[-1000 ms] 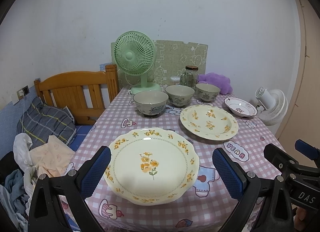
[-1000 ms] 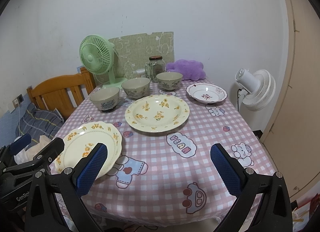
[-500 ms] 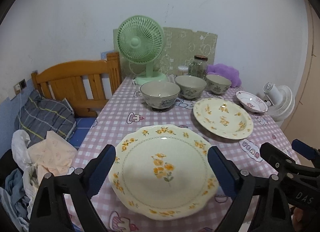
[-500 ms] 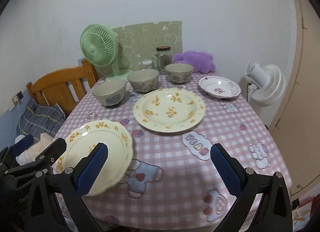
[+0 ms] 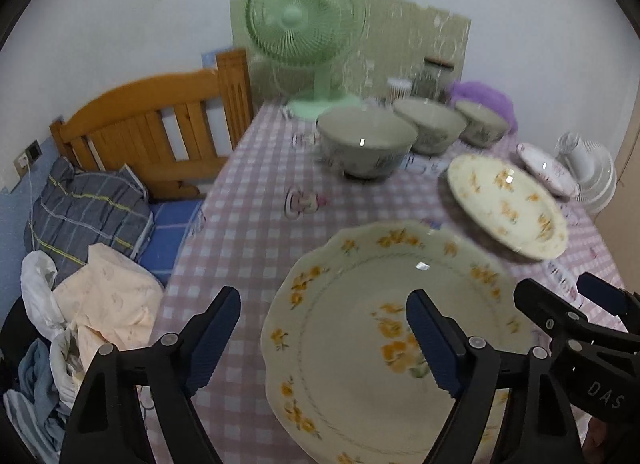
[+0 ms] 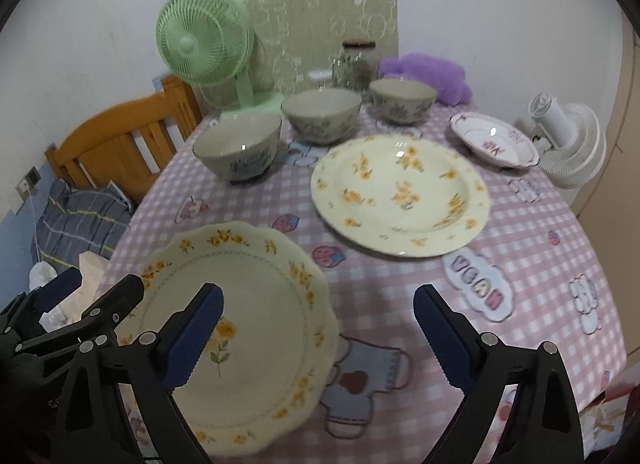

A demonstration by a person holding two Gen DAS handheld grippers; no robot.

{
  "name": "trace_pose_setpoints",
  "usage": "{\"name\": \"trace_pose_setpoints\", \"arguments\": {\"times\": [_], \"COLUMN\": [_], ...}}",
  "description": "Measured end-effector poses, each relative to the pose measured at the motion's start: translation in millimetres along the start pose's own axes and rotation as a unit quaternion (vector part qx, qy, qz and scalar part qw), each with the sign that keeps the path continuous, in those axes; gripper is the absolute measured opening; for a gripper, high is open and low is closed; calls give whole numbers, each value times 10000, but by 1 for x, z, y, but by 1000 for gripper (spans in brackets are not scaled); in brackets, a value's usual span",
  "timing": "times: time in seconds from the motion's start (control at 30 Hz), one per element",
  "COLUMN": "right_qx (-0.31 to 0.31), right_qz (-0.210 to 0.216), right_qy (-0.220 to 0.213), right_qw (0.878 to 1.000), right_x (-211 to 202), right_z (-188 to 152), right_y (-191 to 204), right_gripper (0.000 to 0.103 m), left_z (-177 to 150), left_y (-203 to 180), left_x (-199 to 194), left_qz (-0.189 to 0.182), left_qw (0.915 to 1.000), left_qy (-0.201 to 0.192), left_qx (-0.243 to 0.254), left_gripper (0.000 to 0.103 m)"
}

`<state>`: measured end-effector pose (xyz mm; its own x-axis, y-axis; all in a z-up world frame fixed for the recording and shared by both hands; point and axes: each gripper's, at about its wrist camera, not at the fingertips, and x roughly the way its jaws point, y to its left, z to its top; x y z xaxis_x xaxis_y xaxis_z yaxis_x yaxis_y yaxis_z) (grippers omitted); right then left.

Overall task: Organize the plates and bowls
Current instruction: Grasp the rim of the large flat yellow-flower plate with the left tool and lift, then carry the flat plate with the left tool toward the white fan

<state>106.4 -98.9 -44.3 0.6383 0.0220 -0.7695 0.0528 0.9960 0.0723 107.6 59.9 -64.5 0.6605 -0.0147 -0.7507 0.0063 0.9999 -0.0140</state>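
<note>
Both the left gripper (image 5: 324,340) and right gripper (image 6: 318,330) hang with jaws spread wide and empty over the scalloped plate (image 6: 236,328) at the surface's (image 6: 540,264) near edge, so pinch its rim squarely before lifting toward the round plate (image 6: 400,193).

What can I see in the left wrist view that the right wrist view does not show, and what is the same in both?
Only the left wrist view shows the heap of clothes beside the table. Only the right wrist view shows the jar sharply, and the "VEAN" cloud print. Both share the scalloped plate, round yellow-flower plate, three bowls, green fan and both open grippers.
</note>
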Motion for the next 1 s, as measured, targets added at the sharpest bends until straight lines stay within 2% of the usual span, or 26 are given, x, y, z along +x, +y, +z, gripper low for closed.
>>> {"name": "trace_pose_setpoints", "arguments": {"times": [0.1,0.27,0.37,0.47,0.53,0.8,1.0], "right_qx": [23,60,77,101,115,205,251], "right_qz": [-57,-140,-154,-135,-194,-278,-314], "right_qy": [248,575,731,893,949,1035,1259], "right_qw": [9997,9982,9972,9959,9952,9940,9912], "right_x": [20,49,60,71,75,79,75], "right_z": [-5,-14,-16,-20,-20,-21,-17], "right_y": [6,14,17,20,20,21,21], "right_gripper": [93,93,87,81,80,79,79], "left_z": [-4,-11,-13,-13,-11,-7,0], "left_y": [7,17,19,19,20,19,16], "left_x": [19,44,53,60,59,63,63], "left_qz": [-190,-309,-375,-475,-654,-644,-623], "left_qw": [9995,9979,9968,9958,9947,9946,9927], "left_qy": [265,567,712,786,788,795,1022], "left_qx": [-10,-50,-26,23,30,146,170], "left_gripper": [78,77,75,70,61,62,63]}}
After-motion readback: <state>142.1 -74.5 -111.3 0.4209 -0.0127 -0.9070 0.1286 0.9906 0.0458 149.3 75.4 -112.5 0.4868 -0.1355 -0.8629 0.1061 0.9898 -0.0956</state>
